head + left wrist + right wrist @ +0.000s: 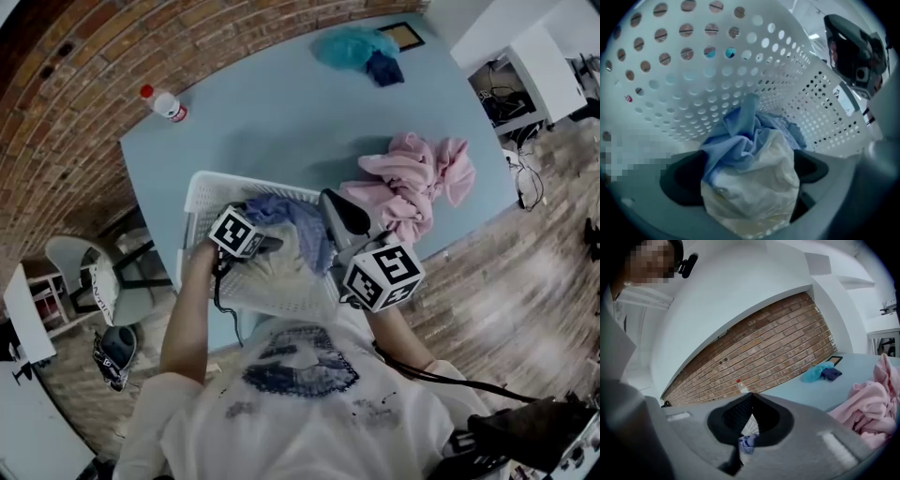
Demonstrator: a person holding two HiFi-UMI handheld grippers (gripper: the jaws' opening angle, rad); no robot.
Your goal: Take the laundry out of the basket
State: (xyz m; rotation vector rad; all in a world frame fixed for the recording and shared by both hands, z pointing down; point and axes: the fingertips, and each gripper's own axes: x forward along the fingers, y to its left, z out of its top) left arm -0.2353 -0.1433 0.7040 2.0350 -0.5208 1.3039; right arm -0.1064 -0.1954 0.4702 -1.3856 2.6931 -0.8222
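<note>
Nestling inside left gripper: laundry (in basket)

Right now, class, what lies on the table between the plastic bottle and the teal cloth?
Nothing: that stretch of blue table between the bottle and the teal cloth is bare, as the head view shows.

Basket: white moulded plastic, perforated, smooth, slight sheen. Blue cloth: thin, creased, matt. Cream cloth: soft, matt, crumpled. Pink cloth: looks thicker, fleecy. Teal cloth: matt, rumpled. Table: smooth pale-blue top, matt. Wall: bare brick, rough. Bottle: clear plastic, red cap. Floor: wood-look planks, low sheen. Right gripper: grey matt shell, black textured pads.
</note>
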